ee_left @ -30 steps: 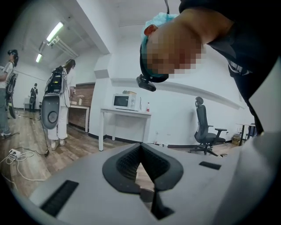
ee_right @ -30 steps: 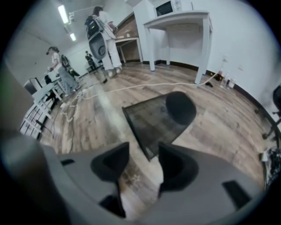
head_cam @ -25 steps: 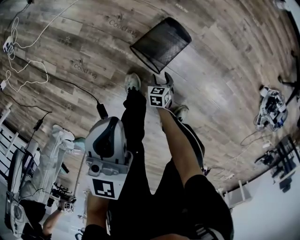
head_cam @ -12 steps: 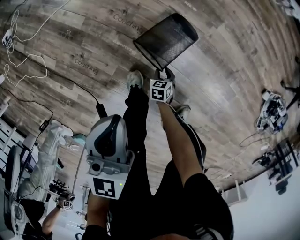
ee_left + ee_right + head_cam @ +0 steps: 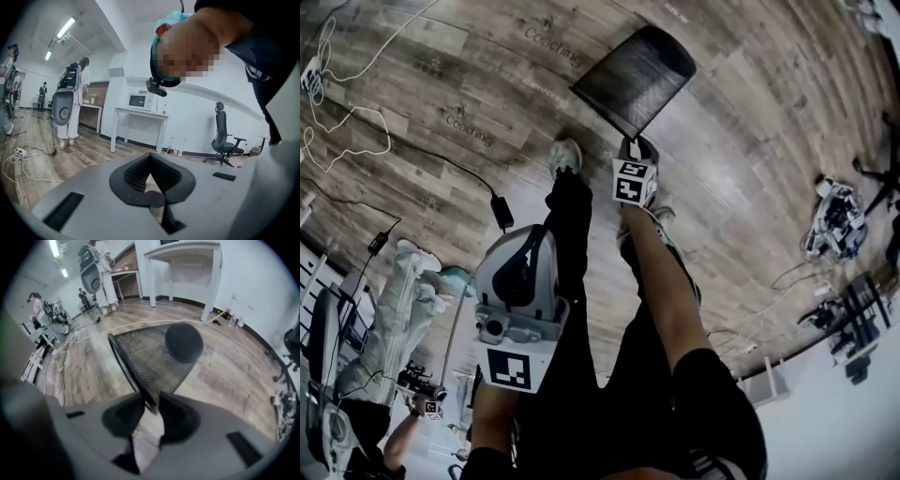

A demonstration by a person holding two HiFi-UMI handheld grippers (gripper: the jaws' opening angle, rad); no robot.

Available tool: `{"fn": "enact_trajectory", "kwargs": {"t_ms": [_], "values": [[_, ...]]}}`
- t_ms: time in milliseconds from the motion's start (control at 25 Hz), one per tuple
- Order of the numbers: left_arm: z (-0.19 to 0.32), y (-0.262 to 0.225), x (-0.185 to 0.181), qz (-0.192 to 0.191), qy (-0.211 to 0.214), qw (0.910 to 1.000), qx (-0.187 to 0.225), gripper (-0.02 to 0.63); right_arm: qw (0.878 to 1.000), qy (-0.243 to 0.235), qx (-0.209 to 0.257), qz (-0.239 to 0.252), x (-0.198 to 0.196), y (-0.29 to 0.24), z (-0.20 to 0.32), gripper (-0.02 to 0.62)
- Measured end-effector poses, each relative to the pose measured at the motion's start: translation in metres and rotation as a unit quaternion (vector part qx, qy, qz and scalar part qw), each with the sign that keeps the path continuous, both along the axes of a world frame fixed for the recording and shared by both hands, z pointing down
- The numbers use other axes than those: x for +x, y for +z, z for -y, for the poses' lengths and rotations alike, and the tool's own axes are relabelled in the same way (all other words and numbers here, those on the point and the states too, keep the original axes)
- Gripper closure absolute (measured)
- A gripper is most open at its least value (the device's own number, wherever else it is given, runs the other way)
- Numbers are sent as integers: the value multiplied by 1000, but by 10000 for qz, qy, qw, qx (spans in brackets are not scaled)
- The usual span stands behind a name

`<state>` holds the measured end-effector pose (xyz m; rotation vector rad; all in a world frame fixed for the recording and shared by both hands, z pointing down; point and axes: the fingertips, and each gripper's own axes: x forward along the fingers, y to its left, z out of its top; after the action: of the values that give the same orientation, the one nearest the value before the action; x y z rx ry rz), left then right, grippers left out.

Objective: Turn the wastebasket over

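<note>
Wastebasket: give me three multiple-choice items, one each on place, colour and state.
1. Where are the right gripper's jaws?
A. at the wastebasket's rim
B. at its base
C. on a cable
2. Wastebasket colour?
A. white
B. black
C. red
3. How does the wastebasket lie?
A. upright
B. upside down
C. on its side

1 A: the rim stands between the closing jaws.
2 B: it is black mesh.
3 C: it lies on the floor with its opening facing sideways.

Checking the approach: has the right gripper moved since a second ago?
Yes. The right gripper slid rightward, away from the shoe, to the wastebasket rim, jaws closing around it.
</note>
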<state>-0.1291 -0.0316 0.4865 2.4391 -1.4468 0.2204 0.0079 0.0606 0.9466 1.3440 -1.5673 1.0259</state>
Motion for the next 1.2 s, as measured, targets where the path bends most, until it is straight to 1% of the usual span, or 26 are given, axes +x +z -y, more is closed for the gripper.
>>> {"fn": "enact_trajectory", "kwargs": {"t_ms": [120,360,600,840,1080,1200], "values": [[1,-4,-1,7,-14,10000,-17,571,10000,85,-2,1,13,-11,7,491],[6,-9,-6,-48,-176,9998,-52,571,9998,196,-43,47,40,-30,18,509],[9,-6,3,-62,-102,9998,-134,571,9985,511,-67,169,66,-40,27,529],[11,4,11,-96,-37,9994,-338,571,9915,1135,-91,624,85,-55,42,537],[15,12,19,-309,152,9984,-447,571,9842,1446,-133,1016,95,-69,55,537],[19,26,20,-158,172,9978,-623,569,9803,1559,-201,1199,97,-74,57,538]]}}
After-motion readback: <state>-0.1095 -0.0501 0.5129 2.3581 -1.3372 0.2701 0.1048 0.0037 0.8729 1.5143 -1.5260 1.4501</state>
